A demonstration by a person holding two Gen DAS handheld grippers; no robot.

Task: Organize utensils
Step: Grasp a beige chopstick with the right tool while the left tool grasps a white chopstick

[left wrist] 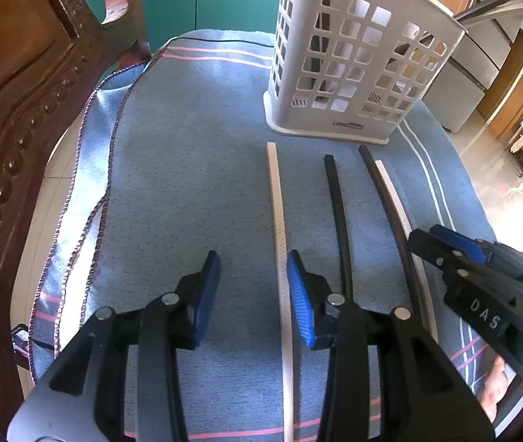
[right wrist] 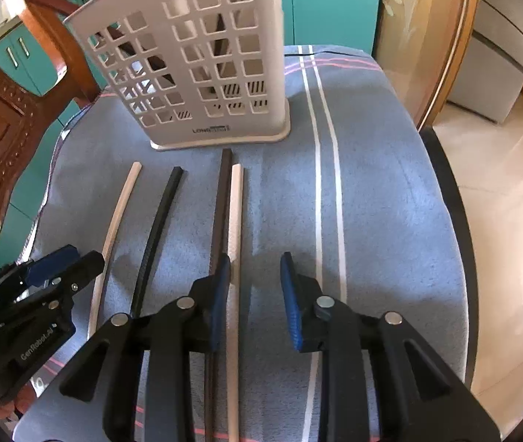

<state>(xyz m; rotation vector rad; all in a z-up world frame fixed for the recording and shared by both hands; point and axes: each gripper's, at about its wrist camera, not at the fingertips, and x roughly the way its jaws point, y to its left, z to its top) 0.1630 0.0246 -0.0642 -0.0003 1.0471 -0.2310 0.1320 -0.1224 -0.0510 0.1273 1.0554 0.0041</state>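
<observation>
Left wrist view: left claw [left wrist: 254, 294] low over blue cloth [left wrist: 187, 184] on table, jaws spread, holding nothing; white chopstick [left wrist: 278, 228] lies between its pads, near the right one. White perforated holder [left wrist: 353, 59] upright beyond, dark stick inside. Black chopstick [left wrist: 338, 217] beside.

Right wrist view: right claw [right wrist: 255, 294] low, spread, empty; white chopstick [right wrist: 234, 221] and dark chopstick [right wrist: 220, 213] touching, by its left pad. Holder [right wrist: 195, 62] ahead

Left claw [left wrist: 254, 280] jaws spread, empty; right claw [right wrist: 255, 281] likewise, alongside, level.
</observation>
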